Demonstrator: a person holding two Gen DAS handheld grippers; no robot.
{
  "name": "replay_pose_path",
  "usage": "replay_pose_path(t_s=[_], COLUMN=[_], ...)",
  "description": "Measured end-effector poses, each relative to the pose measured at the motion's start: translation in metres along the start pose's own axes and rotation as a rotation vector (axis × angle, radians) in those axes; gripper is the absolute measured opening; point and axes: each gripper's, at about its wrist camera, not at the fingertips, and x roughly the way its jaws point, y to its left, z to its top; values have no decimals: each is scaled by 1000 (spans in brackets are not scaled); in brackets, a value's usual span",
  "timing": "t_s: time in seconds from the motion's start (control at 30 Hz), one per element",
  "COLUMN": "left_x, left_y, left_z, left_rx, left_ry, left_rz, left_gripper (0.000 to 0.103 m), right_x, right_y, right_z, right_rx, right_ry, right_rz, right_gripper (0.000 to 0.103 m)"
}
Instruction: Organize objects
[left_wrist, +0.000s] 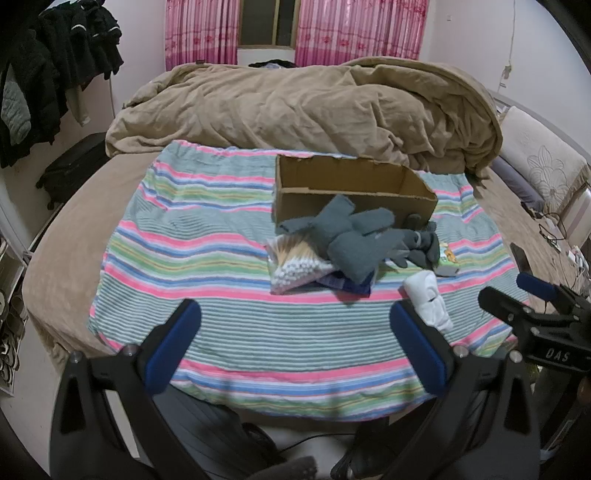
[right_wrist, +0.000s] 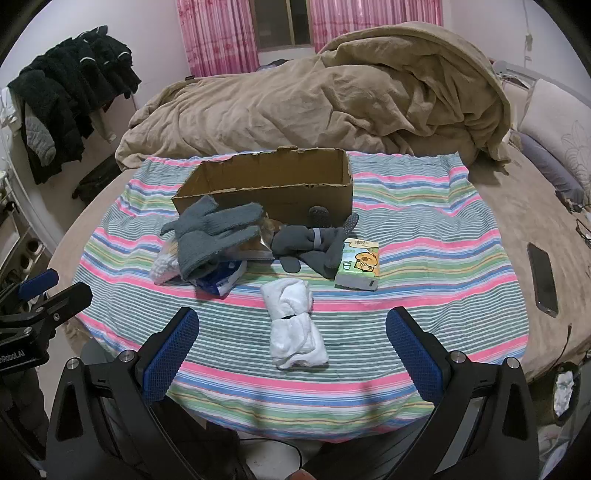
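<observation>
Nearest our right gripper (right_wrist: 291, 354) lies the white rolled cloth (right_wrist: 293, 328), resting on the striped blanket (right_wrist: 424, 236) between the spread blue pads (right_wrist: 168, 354) without touching either one. We hold both grippers wide apart and empty; the left gripper (left_wrist: 295, 347) hovers over bare stripes, its right finger just beside the white rolled cloth (left_wrist: 428, 299) in that view.

We take the cardboard box (right_wrist: 273, 188) as our landmark. It sits open-topped on the blanket, and nothing shows inside it from either camera, though its floor is mostly hidden. Against its front wall, toward its left end, the light gray gloves (right_wrist: 212, 232) are heaped over a bag of cotton swabs (right_wrist: 164, 262) and a blue and white packet (right_wrist: 221, 280). Also in front of the box, toward its right end, lie the dark gray gloves (right_wrist: 310, 240), two fingertips leaning on the cardboard. A crinkled clear wrapper (right_wrist: 264, 242) sits between the two glove piles; we cannot make out what it holds. Touching the dark gloves on their right is the tissue pack (right_wrist: 360, 264), printed with a cartoon animal.

Behind the box a tan comforter (right_wrist: 332, 103) is bunched up. Well off to the right of the box, on the bare bed cover, lies a phone (right_wrist: 542, 275). Far left of the box, dark clothes (right_wrist: 70, 85) hang by the wall, and pink curtains (right_wrist: 218, 37) frame the window beyond.
</observation>
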Motion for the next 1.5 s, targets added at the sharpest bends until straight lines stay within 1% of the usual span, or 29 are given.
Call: replay_pose_path(t_s=[1.5], left_x=[2], left_y=[4], left_z=[0], left_rx=[-6], left_ry=[7], left_rz=[-2], left_gripper=[102], right_x=[-2], right_y=[2], right_z=[-1], right_rx=[3], right_ry=[5], right_rz=[-2], right_gripper=[103])
